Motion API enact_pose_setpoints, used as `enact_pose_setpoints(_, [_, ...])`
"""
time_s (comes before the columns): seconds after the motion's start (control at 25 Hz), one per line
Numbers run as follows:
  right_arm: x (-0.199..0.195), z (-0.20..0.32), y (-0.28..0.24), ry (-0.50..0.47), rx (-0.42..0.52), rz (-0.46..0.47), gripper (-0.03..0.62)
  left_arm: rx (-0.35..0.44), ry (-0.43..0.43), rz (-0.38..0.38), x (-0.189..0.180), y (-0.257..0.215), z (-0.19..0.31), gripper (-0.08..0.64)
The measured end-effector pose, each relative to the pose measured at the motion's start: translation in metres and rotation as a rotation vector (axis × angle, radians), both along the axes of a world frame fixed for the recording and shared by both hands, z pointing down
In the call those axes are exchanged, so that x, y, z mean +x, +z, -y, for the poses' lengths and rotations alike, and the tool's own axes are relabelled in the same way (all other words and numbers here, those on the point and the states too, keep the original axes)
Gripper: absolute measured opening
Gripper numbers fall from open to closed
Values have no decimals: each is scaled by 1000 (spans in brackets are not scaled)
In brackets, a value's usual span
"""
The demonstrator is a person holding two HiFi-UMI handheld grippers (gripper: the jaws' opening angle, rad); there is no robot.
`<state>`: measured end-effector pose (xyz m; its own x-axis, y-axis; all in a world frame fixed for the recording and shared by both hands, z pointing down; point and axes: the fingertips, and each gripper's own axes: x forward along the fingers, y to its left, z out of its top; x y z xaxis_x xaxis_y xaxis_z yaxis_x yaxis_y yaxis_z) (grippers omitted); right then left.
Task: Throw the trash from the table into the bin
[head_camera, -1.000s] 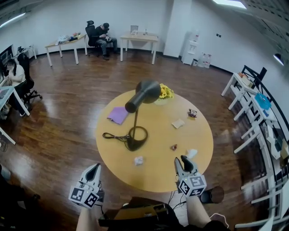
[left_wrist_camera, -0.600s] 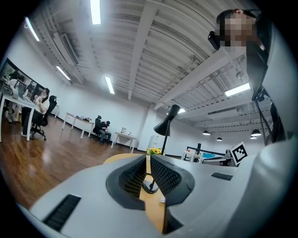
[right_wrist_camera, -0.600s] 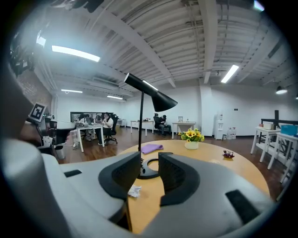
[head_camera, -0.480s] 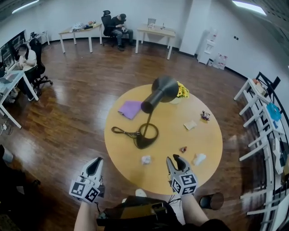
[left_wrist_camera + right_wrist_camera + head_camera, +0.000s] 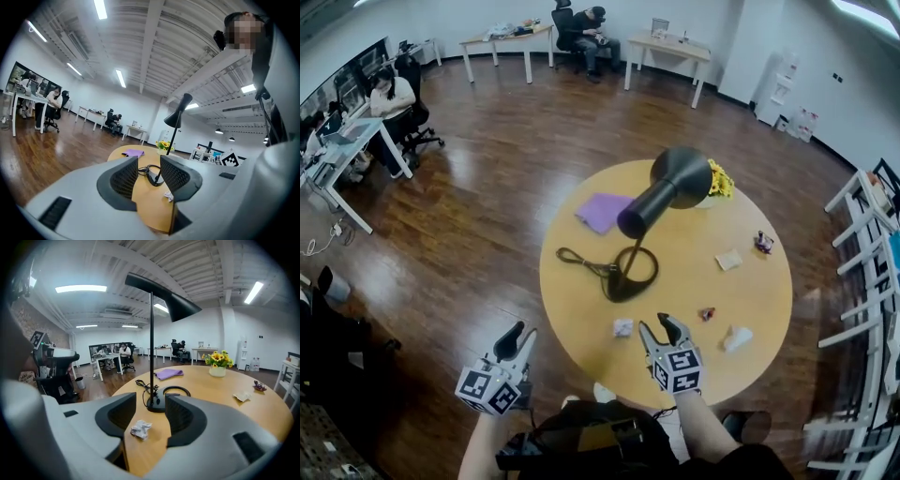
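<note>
1. Right gripper view is showing my right claw (image 5: 154,420) released, just opening; the crumpled paper (image 5: 140,429) is lying untouched by its left tip, on the table's (image 5: 220,390) near side.
2. My left claw (image 5: 149,176) is hanging released, just opening, empty.

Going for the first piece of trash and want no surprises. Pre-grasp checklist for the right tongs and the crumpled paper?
1. Opening of right tongs: ok. They have just been opening and grip nothing.
2. Line-up with crumpled paper: ok. It lies on the table ahead of the gap, not yet inside it.
3. Clearance from lamp base: ok. It stands beyond the paper, apart from it.
4. State of left tongs: ok. They have just been opening, with nothing between them.
5. Location of bin: cannot tell.
</note>
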<state>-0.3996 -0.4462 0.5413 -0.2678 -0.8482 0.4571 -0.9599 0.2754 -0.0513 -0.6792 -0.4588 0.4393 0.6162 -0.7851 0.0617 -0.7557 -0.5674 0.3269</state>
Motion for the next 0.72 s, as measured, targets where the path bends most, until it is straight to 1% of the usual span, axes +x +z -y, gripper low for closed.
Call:
enact_pose_setpoints(0.08, [-2, 5, 13, -12, -19, -13, 197, -14, -2, 50, -2, 9, 4, 152])
enact_pose_setpoints(0.12, [-3, 7, 20, -20, -39, -17, 198, -23, -2, 63, -4, 13, 5, 152])
enact_pose_setpoints(0.16, [-4, 9, 28, -32, -66, -19, 215, -32, -6, 64, -7, 15, 6, 152])
enact_pose_setpoints(0.2, [-7, 11, 37, -48, -94, -21, 271, -40, -14, 60, -9, 17, 7, 152])
enact_pose_setpoints(0.4, [-24, 16, 71, -117, -200, -41, 279, -101, -49, 44, -13, 35, 5, 153])
enact_pose_setpoints(0.52, [-30, 15, 92, -127, -249, -51, 279, -152, -64, 25, -12, 50, -8, 152])
enact_pose_setpoints(0.6, [-34, 16, 109, -129, -291, -57, 351, -182, -73, 30, -14, 60, -16, 152])
enact_pose_setpoints(0.72, [-41, 18, 128, -140, -335, -72, 351, -219, -92, 42, -22, 72, -23, 152])
